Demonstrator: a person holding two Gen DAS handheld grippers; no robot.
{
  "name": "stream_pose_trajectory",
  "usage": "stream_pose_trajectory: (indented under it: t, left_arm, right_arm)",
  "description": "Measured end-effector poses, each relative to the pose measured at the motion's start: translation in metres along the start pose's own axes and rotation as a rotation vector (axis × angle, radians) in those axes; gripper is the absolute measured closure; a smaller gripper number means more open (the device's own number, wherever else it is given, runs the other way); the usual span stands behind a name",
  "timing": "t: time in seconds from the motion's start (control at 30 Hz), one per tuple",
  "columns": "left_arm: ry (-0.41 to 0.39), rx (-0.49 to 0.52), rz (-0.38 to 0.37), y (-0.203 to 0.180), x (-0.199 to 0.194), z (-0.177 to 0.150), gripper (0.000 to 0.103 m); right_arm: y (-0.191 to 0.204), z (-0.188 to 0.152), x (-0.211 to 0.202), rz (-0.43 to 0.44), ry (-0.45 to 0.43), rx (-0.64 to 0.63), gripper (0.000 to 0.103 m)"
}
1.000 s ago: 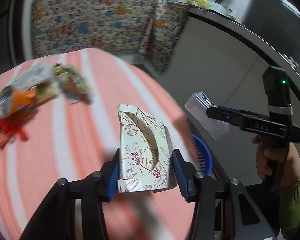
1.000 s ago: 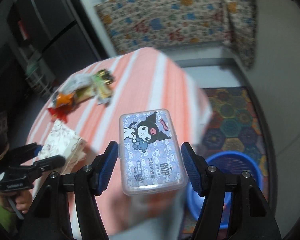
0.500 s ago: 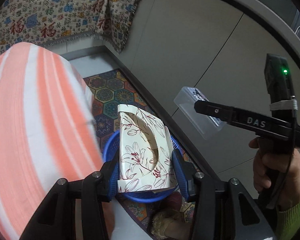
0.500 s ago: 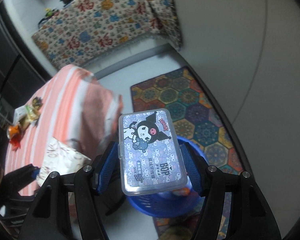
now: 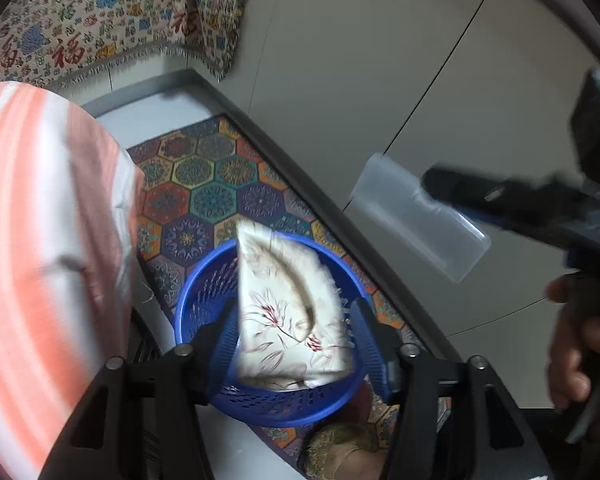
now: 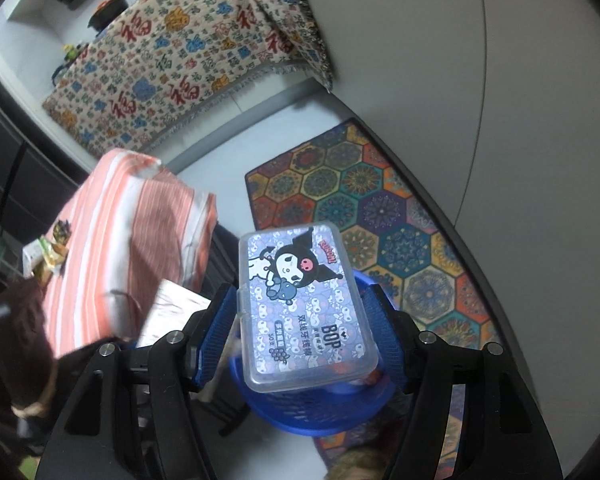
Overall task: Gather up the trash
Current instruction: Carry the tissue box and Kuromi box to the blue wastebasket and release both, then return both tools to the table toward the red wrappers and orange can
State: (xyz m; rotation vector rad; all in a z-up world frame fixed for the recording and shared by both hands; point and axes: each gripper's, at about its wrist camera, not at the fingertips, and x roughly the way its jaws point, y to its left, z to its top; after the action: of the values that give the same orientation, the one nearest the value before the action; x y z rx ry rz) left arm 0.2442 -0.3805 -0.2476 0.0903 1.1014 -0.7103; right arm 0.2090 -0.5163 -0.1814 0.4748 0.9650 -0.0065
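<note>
- floral carton smeared by motion blur; we can't tell if the left pads touch it
- blue basket inside mostly hidden behind the carton
- right gripper body blurred, cut off by frame edge in left wrist view
- plastic box hides most of the basket in right wrist view
- wrappers on striped cloth too small to identify
- fuzzy tan thing at bottom edge, cut off, unclear

a home: patterned throw over furniture, hexagon rug on the floor, striped tablecloth.
</note>
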Motion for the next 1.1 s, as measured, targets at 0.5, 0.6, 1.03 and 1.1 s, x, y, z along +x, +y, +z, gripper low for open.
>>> stream_pose_trajectory:
  t: [0.5,0.6,1.03,1.1]
  left_arm:
    - [-0.256,0.042,0.128,0.001,-0.106,-0.036,0.045]
    - [-0.275,-0.017,0.143,0.027,-0.137,-0.054,0.039]
    - [-0.278,-0.289,0.464,0.183,-0.223,-0.145,0.027]
    - [-0.277,-0.31,0.5,0.197,-0.23,-0.15,0.027]
  right_arm:
    - [0.044,0.01,-0.019,-0.094,-0.14,-0.137,0.007]
    - [0.072,0.007,-0.017,-0.079,-0.153,-0.219,0.007]
    - [0.262,-0.077,0.032,0.083,-0.06,-0.649,0.005]
    - [0.283,-0.091,0.044,0.089,-0.038,-0.706,0.005]
